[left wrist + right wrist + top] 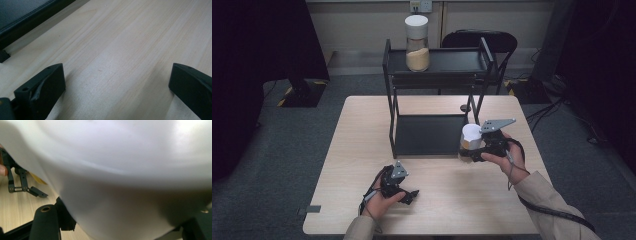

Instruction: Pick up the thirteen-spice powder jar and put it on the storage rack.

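Left gripper (pixel 404 192) is parked low in the frame on the table (pixel 362 150), jaws spread wide, nothing between them. Right gripper (pixel 472 150), right of centre, is clamped on a white-lidded jar (pixel 470 136) beside the black rack (pixel 432 135). A second jar (pixel 417 42) is seen on the rack's top shelf, upper centre.

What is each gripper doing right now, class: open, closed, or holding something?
Left gripper: open, holding nothing, low over the table.
Right gripper: shut on the white-lidded jar, beside the black rack.
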A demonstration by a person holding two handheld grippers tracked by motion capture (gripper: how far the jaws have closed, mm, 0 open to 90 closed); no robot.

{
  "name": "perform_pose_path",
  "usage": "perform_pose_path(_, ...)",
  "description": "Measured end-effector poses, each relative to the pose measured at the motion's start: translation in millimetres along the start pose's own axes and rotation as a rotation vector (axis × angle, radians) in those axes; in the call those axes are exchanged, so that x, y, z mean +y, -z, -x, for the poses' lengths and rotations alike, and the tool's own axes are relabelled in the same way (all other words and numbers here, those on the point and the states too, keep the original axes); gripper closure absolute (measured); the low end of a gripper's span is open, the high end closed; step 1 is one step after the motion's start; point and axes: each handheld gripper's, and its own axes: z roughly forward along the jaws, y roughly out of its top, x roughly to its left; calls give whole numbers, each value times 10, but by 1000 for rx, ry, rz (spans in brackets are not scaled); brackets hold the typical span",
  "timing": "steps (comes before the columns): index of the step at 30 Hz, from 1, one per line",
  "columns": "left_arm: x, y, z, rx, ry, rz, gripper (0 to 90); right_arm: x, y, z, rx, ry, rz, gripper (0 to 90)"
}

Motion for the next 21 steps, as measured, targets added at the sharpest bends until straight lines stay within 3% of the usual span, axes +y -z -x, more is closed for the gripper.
perform_pose_path(10, 0, 0, 0, 0, 0, 0, 0, 273, -68, 25, 16, 19, -3, 300)
perform_pose_path(21, 1, 1, 0, 0, 0, 0, 0, 542, -56, 84, 19, 8, 11, 300)
